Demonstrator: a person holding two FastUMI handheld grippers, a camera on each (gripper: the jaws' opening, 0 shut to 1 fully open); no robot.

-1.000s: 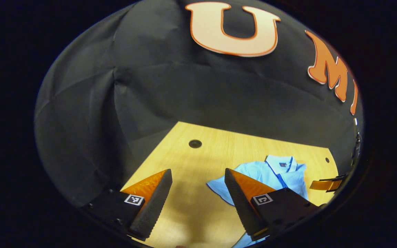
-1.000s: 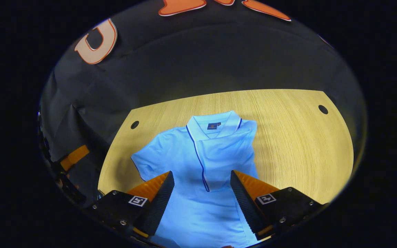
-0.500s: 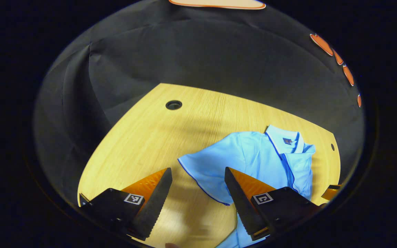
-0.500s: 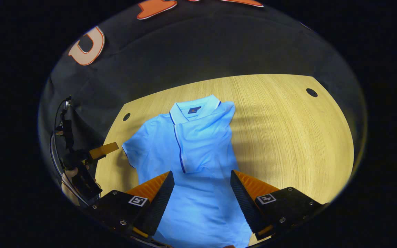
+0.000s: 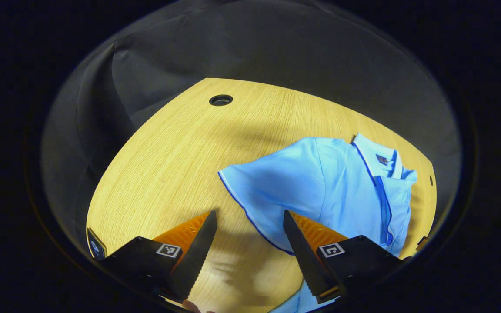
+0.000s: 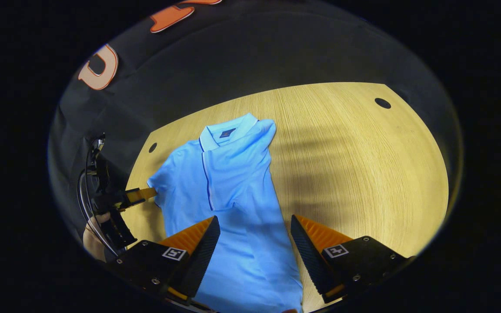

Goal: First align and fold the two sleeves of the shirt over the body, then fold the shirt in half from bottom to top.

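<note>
A light blue polo shirt (image 5: 333, 187) lies collar-away on the wooden table (image 5: 168, 165). Its spread sleeve (image 5: 255, 191) reaches toward my left gripper (image 5: 248, 256), which is open and low over the table. The sleeve's hem runs between the fingertips, untouched. In the right gripper view the shirt (image 6: 228, 182) has its other sleeve folded over the body. My right gripper (image 6: 252, 256) hangs open above the shirt's lower body. Also in that view, the left gripper (image 6: 146, 193), held by a hand (image 6: 91, 239), points at the spread sleeve (image 6: 163, 182).
The table has small round holes near its far corners (image 5: 221, 100) (image 6: 382, 103). Bare wood (image 6: 355, 165) lies to the right of the shirt. Black cloth walls stand close behind the table's far and left edges.
The left gripper has tilted down and moved in toward the spread sleeve, which now lies between its fingers. The right gripper's view has drifted so the shirt sits farther left. Both stay open.
</note>
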